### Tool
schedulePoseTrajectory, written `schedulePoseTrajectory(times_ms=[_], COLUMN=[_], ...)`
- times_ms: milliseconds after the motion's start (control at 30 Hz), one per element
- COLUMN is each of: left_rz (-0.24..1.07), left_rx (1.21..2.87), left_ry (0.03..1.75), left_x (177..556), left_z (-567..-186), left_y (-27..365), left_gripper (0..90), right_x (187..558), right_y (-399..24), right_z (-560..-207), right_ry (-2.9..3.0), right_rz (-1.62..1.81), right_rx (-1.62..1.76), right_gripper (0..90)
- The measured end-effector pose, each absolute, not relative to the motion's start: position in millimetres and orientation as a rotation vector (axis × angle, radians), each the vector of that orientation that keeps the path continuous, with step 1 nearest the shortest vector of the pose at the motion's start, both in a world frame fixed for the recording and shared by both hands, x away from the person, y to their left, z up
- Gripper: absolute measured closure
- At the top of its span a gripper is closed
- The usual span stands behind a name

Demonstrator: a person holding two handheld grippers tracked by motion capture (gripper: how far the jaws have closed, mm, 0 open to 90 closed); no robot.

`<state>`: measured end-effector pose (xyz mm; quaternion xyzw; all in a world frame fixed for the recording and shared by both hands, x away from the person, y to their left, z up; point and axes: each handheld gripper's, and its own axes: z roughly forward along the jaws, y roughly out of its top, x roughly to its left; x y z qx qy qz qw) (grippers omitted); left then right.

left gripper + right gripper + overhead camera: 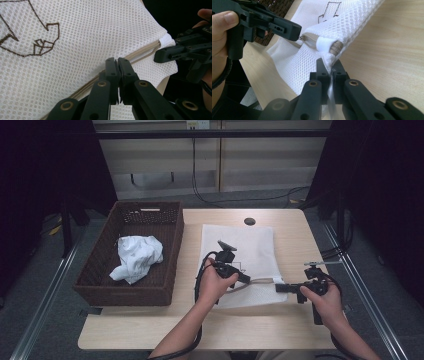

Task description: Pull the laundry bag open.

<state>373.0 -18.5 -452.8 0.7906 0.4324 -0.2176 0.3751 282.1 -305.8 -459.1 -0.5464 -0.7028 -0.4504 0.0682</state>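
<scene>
The left gripper (243,278) has its 2 jaws pressed together on the zipper pull (301,38) of a white mesh bag (248,247); the right gripper view shows its black tip meeting the small metal pull at the bag's tan zipper (142,53). The right gripper (278,287) pinches the bag's near right corner, a fold of white mesh and a strip of tag caught between its closed jaws, just below the white end tab (325,44) of the zipper. The 2 tips sit close together along the bag's near edge, the left hand (214,285) and right hand (324,301) coming in from the bottom of the high view.

The bag lies flat on a pale wooden table (200,325), right of centre, with a brown line drawing (37,40) stitched into its mesh. To its left, touching the table's left edge, stands a dark wicker basket (100,275) holding 1 crumpled white cloth (137,257). A round hole (249,221) marks the tabletop beyond the bag.
</scene>
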Motion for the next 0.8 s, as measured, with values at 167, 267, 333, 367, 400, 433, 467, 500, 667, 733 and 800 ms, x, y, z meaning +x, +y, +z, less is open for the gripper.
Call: schedulePoseTrajectory(times_ms=[167,267,333,367,400,433,467,500,667,733,800], left_rz=[-0.554,-0.539,-0.545,-0.551,-0.553,-0.558,-0.558,-0.565,-0.558,-0.558,-0.558], left_rx=[2.009,2.018,2.012,2.008,1.996,1.997,1.999,1.998,1.990,1.991,1.989], left_ry=[1.118,1.125,1.119,1.117,1.136,1.131,1.137,1.126,1.123,1.127,1.130], left_x=[373,373,374,375,374,374,374,374,375,374,375], left_z=[-452,-451,-451,-451,-451,-451,-451,-451,-451,-450,-450], left_y=[-16,-14,-10,-9,-10,-9,-9,-8,-6,-6,-5], left_gripper=[87.5,87.5,87.5,87.5,87.5,87.5,87.5,87.5,87.5,87.5,87.5], right_x=[282,282,282,282,282,282,282,282,282,282,282], right_y=[-306,-305,-306,-306,-306,-306,-305,-305,-305,-305,-304], right_z=[-460,-459,-459,-459,-459,-459,-460,-459,-459,-459,-459], right_ry=[-2.121,-2.133,-2.137,-2.119,-2.111,-2.116,-2.121,-2.124,-2.123,-2.125,-2.129], right_rz=[-1.361,-1.358,-1.361,-1.366,-1.366,-1.365,-1.364,-1.365,-1.368,-1.368,-1.368], right_rx=[-1.638,-1.645,-1.646,-1.647,-1.641,-1.638,-1.635,-1.635,-1.634,-1.632,-1.629], right_gripper=[87.4,87.4,87.4,87.4,87.4,87.3,87.3,87.3,87.3,87.3,87.3])
